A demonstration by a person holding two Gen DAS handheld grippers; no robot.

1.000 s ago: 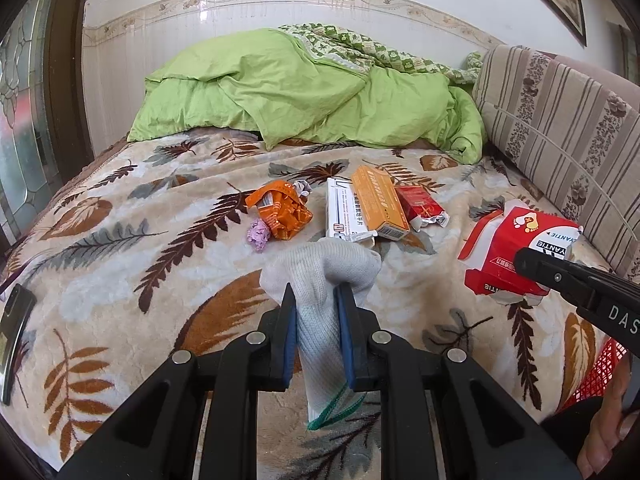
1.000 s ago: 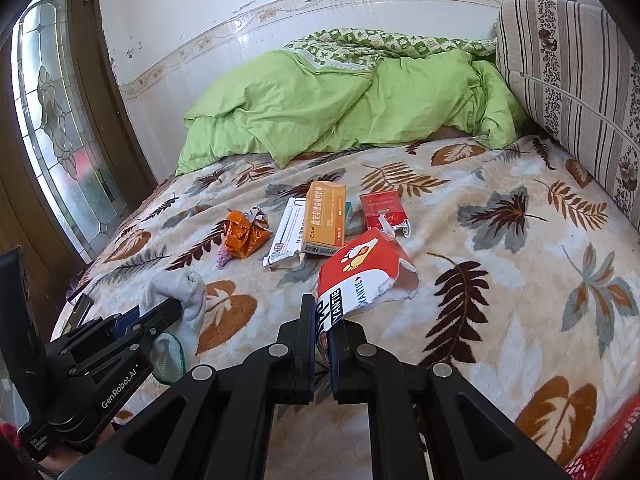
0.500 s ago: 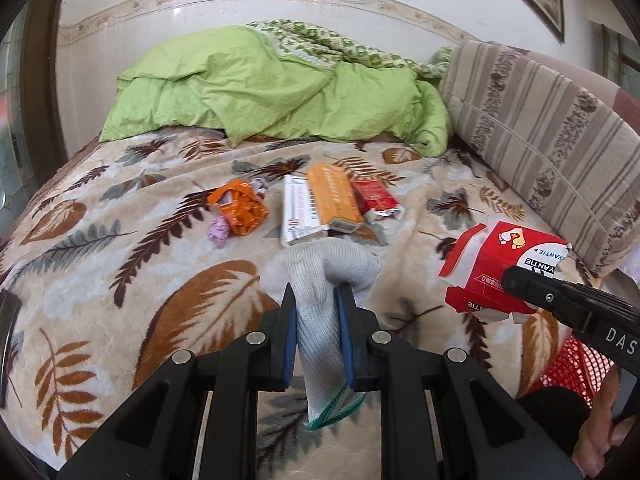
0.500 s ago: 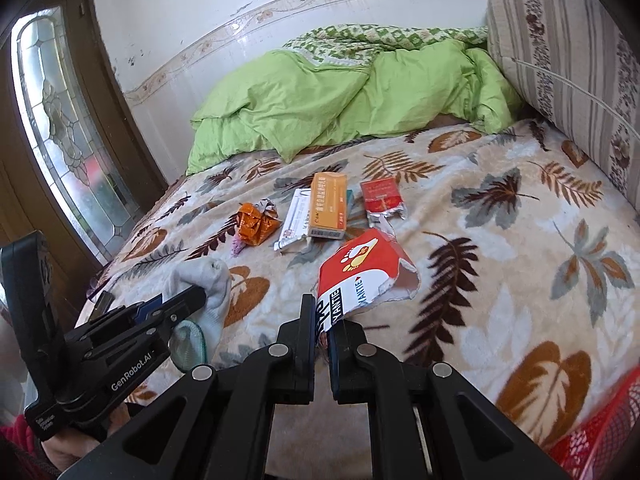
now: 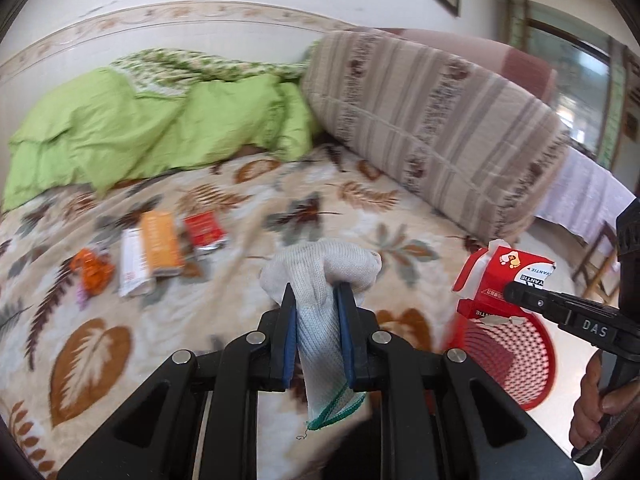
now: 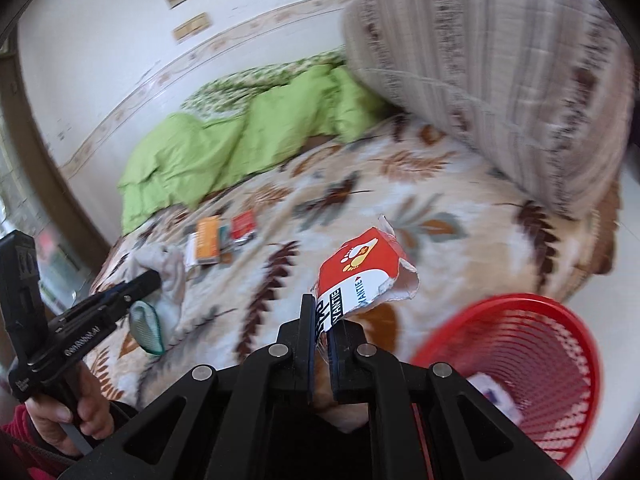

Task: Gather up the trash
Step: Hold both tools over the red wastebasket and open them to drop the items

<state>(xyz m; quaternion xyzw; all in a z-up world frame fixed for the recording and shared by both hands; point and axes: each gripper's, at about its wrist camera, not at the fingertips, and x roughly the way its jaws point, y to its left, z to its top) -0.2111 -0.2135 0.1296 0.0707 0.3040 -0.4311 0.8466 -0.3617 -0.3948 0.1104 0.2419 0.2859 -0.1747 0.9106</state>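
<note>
Now both grippers swing from bed middle toward its right edge. Left gripper (image 5: 316,312) jaws closed on sock (image 5: 322,276); right gripper (image 6: 320,330) jaws pinch red packet (image 6: 362,270), now near red basket (image 6: 520,364). Drop probably next; boxes (image 5: 154,248) remain on bed (image 5: 92,356).

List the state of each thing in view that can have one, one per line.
left gripper: jaws shut on the white sock
white sock: held, hanging limp
right gripper: jaws shut on the red packet
red packet: torn open, held above the bed
red basket: upright, something white inside
orange box: lying flat on the bed
green duvet: bunched up
</note>
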